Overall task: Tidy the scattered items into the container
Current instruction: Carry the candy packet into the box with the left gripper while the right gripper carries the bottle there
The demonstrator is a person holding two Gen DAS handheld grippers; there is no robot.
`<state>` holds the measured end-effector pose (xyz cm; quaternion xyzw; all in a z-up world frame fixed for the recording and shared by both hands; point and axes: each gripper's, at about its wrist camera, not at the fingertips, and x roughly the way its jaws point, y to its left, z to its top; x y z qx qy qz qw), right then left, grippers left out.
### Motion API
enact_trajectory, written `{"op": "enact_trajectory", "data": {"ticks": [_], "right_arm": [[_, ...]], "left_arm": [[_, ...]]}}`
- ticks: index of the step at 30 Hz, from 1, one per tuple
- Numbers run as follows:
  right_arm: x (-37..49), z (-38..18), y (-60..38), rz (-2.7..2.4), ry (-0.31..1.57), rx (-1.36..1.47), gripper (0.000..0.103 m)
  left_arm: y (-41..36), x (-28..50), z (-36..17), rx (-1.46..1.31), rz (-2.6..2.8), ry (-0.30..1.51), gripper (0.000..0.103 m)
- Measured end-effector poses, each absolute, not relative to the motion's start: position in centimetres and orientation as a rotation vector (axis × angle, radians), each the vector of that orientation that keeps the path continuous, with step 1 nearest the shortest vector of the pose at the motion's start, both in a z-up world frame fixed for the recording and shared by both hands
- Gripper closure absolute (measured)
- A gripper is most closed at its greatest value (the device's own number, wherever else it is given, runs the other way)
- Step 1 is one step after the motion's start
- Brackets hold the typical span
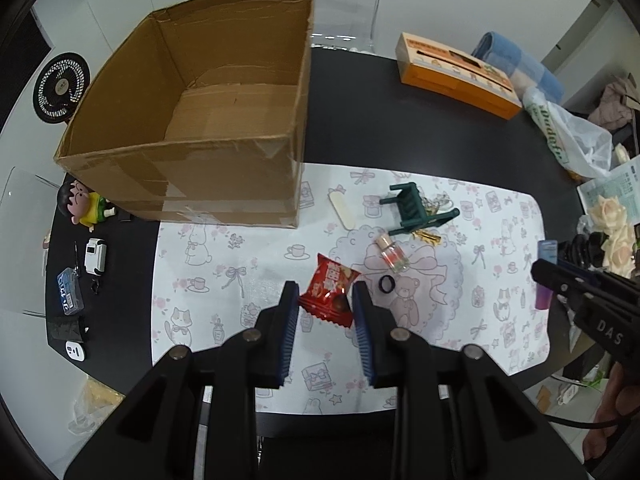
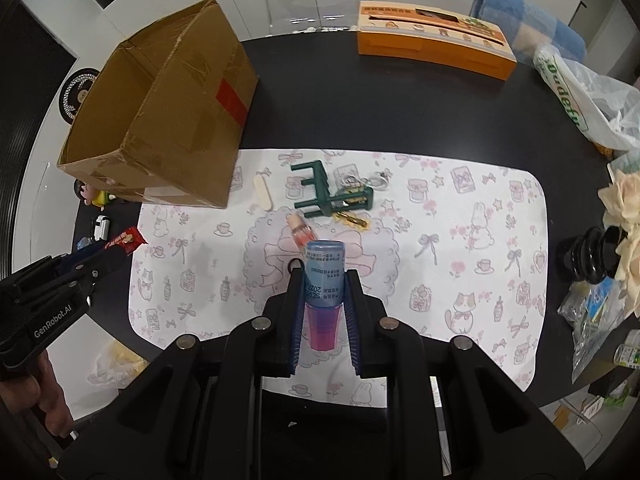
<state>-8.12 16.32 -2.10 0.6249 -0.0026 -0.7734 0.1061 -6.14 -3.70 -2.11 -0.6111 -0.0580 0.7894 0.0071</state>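
Observation:
My left gripper (image 1: 326, 296) is shut on a red snack packet (image 1: 330, 294) and holds it above the patterned mat (image 1: 224, 264); the packet also shows in the right wrist view (image 2: 126, 240). My right gripper (image 2: 323, 280) is shut on a blue and pink tube (image 2: 323, 288), held above the mat; the tube also shows in the left wrist view (image 1: 546, 272). The open cardboard box (image 1: 192, 112) stands at the back left and looks empty. On the mat lie a green toy chair (image 1: 412, 208), a small perfume bottle (image 1: 392, 254), a black ring (image 1: 387, 283), a wooden stick (image 1: 342, 210) and keys (image 2: 356, 216).
An orange box (image 1: 456, 74), a blue towel (image 1: 516, 62) and a plastic bag (image 1: 568, 136) sit at the back right. A doll (image 1: 82, 204), a white toy car (image 1: 96, 256) and small items lie left of the mat. Flowers (image 2: 628, 216) stand at the right edge.

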Motion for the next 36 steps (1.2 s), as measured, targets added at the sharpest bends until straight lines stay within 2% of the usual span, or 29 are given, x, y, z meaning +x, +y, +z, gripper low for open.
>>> {"op": "enact_trajectory", "data": {"ticks": [20,27,36], "right_arm": [[-17.5,1.4,2.0,-2.129,0.071,1.599,0.084],[-21.3,0.7,-3.5,-2.069,0.121,1.57,0.084],[-24.8,-2.1,-7.9,-1.987,0.238,1.61,0.083]], "left_arm": [[-12.6,-15.6,1.5,-1.818,2.658,-0.235,0.076],[-17.2,-19.6,0.3,-1.845,2.709,-0.249,0.076],[-22.6,-22.6,-3.4,-1.953,2.669,-0.371,0.076]]}}
